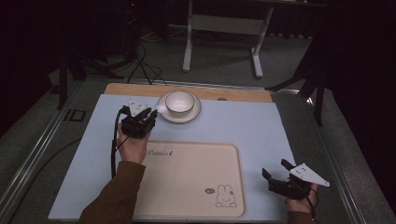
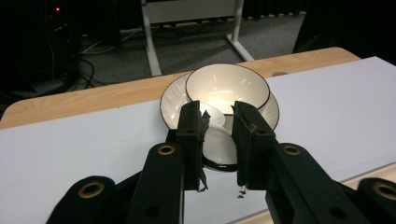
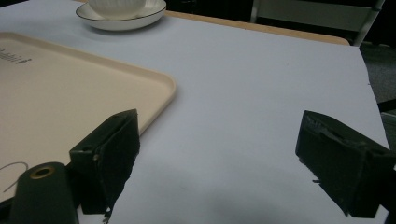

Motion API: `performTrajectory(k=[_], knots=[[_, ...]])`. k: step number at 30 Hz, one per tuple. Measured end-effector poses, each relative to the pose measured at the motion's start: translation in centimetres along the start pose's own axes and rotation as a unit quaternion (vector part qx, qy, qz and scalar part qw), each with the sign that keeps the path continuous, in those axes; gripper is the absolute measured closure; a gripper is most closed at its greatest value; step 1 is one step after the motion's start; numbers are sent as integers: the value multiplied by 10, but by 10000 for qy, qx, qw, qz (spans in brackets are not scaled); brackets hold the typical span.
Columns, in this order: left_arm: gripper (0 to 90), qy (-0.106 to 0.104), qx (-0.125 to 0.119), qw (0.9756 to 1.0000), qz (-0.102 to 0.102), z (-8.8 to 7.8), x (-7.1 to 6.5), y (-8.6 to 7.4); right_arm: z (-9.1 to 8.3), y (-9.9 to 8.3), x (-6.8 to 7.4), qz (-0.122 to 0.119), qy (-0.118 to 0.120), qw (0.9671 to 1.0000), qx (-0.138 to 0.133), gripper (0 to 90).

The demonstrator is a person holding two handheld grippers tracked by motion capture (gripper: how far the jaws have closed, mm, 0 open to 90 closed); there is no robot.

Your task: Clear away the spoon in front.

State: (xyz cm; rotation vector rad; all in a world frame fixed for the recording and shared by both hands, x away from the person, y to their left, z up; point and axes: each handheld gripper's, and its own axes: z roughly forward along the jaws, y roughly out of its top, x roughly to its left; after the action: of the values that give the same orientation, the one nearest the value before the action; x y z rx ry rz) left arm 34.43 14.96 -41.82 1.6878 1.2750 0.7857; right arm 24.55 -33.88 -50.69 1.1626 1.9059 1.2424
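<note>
A white bowl [image 1: 180,102] stands on a white, dark-rimmed saucer [image 1: 196,112] at the back of the pale blue mat. My left gripper [image 1: 152,113] is just left of the saucer, shut on a white ceramic spoon [image 1: 160,108] that reaches onto the saucer's edge. In the left gripper view the spoon [image 2: 218,142] lies between the two jaws of my left gripper [image 2: 218,112], in front of the bowl [image 2: 227,86] and over the saucer [image 2: 170,100]. My right gripper [image 1: 276,168] hovers open at the front right with nothing between its jaws.
A beige tray [image 1: 187,186] with a rabbit drawing lies at the front middle of the mat [image 1: 243,121]. In the right gripper view my right gripper [image 3: 219,123] is over bare mat beside the tray's corner [image 3: 159,84]. A desk frame [image 1: 189,42] stands beyond the table.
</note>
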Motion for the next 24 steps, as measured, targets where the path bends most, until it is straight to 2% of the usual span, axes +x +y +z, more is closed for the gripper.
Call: performTrajectory(k=[14,24], knots=[[738,86,-37,9999,-91,-19,9,-14,0,0,0,4,-2,10000,3,134],[737,131,-79,9998,-103,-27,9,-20,0,0,1,1,-4,10000,17,134]])
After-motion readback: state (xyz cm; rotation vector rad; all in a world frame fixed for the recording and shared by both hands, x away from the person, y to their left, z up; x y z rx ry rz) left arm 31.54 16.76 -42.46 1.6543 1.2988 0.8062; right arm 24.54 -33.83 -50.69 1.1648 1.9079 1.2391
